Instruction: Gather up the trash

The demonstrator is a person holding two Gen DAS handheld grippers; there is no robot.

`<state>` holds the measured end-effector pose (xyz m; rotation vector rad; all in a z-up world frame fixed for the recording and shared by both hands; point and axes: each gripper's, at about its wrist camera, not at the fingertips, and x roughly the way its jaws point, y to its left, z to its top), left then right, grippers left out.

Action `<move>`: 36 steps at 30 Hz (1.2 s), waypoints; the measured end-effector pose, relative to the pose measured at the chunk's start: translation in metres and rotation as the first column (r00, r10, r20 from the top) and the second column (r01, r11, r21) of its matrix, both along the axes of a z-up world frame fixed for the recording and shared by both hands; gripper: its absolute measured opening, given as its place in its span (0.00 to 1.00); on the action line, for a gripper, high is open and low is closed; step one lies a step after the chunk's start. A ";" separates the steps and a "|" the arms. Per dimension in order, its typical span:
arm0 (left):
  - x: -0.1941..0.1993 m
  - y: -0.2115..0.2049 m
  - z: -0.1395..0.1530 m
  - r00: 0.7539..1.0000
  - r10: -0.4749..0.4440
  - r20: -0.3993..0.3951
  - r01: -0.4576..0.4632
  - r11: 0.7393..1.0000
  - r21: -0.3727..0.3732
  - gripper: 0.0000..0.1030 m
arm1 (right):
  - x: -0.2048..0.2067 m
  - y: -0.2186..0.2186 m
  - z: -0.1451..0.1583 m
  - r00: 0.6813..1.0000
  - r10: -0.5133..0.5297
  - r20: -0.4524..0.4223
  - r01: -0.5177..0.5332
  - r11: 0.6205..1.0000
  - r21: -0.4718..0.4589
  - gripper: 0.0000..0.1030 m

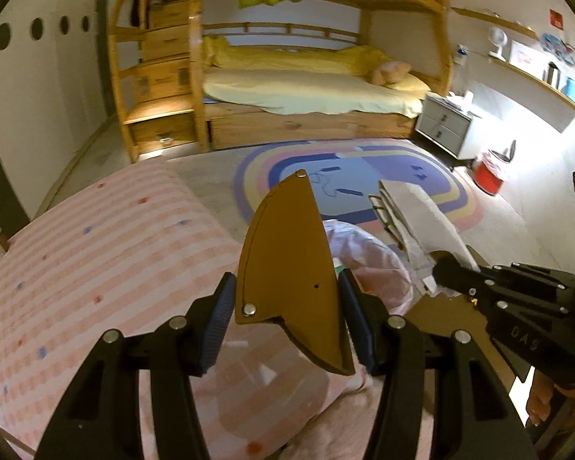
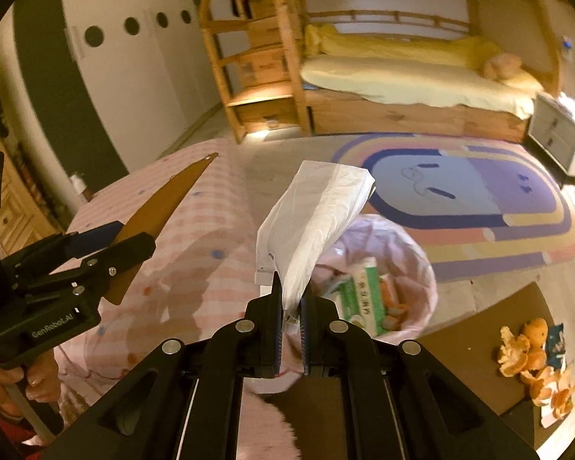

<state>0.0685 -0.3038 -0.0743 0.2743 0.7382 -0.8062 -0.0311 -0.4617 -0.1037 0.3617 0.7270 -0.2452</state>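
Though clamped, white wrapper (image 2: pixel 318 214) upright

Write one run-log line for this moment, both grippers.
left gripper: shut on brown board | right gripper: shut on white bag | lined bin: below | orange peels: uncollected

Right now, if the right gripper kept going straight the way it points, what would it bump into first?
Probably the pink-lined trash bin just ahead and below the right gripper, which is shut on a white plastic bag. Depth is hard to judge.
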 end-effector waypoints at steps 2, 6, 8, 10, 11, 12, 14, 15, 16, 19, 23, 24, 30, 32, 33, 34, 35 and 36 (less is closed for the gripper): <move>0.000 -0.013 -0.002 1.000 -0.026 -0.003 0.026 1.000 0.002 0.52 | 0.001 -0.008 -0.004 1.000 -0.014 -0.009 0.014 1.000 0.000 0.08; 0.007 -0.036 -0.008 0.997 -0.068 -0.023 0.068 0.998 -0.001 0.52 | 0.003 -0.025 -0.013 0.999 -0.037 -0.025 0.037 0.999 0.002 0.08; 0.012 -0.047 -0.011 0.996 -0.080 -0.032 0.080 0.997 0.000 0.52 | 0.005 -0.032 -0.016 0.998 -0.049 -0.030 0.049 0.999 0.003 0.08; 0.019 -0.059 -0.014 0.995 -0.089 -0.045 0.089 0.996 -0.002 0.52 | 0.006 -0.039 -0.019 0.998 -0.057 -0.030 0.057 0.998 0.006 0.08; 0.020 -0.065 -0.015 0.995 -0.090 -0.052 0.090 0.996 -0.004 0.52 | 0.008 -0.043 -0.021 0.998 -0.061 -0.032 0.062 0.998 0.010 0.08; 0.024 -0.071 -0.017 0.994 -0.093 -0.062 0.093 0.996 -0.007 0.52 | 0.011 -0.047 -0.022 0.997 -0.065 -0.033 0.065 0.998 0.015 0.08; 0.030 -0.079 -0.020 0.992 -0.100 -0.079 0.100 0.995 -0.015 0.52 | 0.019 -0.055 -0.026 0.997 -0.070 -0.033 0.071 0.997 0.028 0.08; 0.033 -0.084 -0.021 0.991 -0.104 -0.084 0.102 0.995 -0.018 0.52 | 0.022 -0.059 -0.028 0.997 -0.072 -0.035 0.073 0.997 0.036 0.08; 0.035 -0.089 -0.023 0.990 -0.107 -0.088 0.106 0.994 -0.021 0.52 | 0.023 -0.060 -0.029 0.997 -0.073 -0.035 0.075 0.996 0.040 0.08; 0.041 -0.096 -0.023 0.989 -0.113 -0.096 0.110 0.993 -0.033 0.52 | 0.030 -0.067 -0.034 0.996 -0.078 -0.034 0.080 0.996 0.045 0.08; 0.051 -0.100 -0.021 0.991 -0.086 -0.104 0.080 0.995 -0.059 0.73 | 0.042 -0.077 -0.042 0.994 -0.095 -0.045 0.097 0.994 0.055 0.31; 0.054 -0.098 -0.020 0.991 -0.077 -0.108 0.070 0.995 -0.067 0.74 | 0.043 -0.077 -0.044 0.994 -0.100 -0.049 0.103 0.993 0.060 0.44; 0.058 -0.069 -0.014 0.997 0.014 -0.072 -0.017 0.999 -0.041 0.74 | 0.028 -0.077 -0.038 0.988 -0.145 -0.049 0.148 0.985 0.083 0.49; 0.057 -0.056 -0.012 0.997 0.043 -0.065 -0.045 0.998 -0.037 0.74 | 0.020 -0.072 -0.031 0.988 -0.151 -0.045 0.154 0.984 0.091 0.52; 0.057 -0.049 -0.010 0.997 0.055 -0.063 -0.057 0.998 -0.037 0.74 | 0.017 -0.068 -0.026 0.988 -0.150 -0.040 0.153 0.984 0.090 0.60; 0.056 -0.042 -0.008 0.996 0.071 -0.061 -0.073 0.997 -0.033 0.75 | 0.015 -0.065 -0.022 0.989 -0.146 -0.035 0.149 0.985 0.090 0.63; 0.055 -0.035 -0.005 0.994 0.089 -0.060 -0.091 0.995 -0.031 0.76 | 0.011 -0.060 -0.016 0.990 -0.137 -0.032 0.139 0.986 0.089 0.69; 0.053 -0.027 -0.001 0.993 0.107 -0.056 -0.109 0.993 -0.034 0.78 | 0.009 -0.055 -0.010 0.991 -0.131 -0.029 0.133 0.987 0.086 0.79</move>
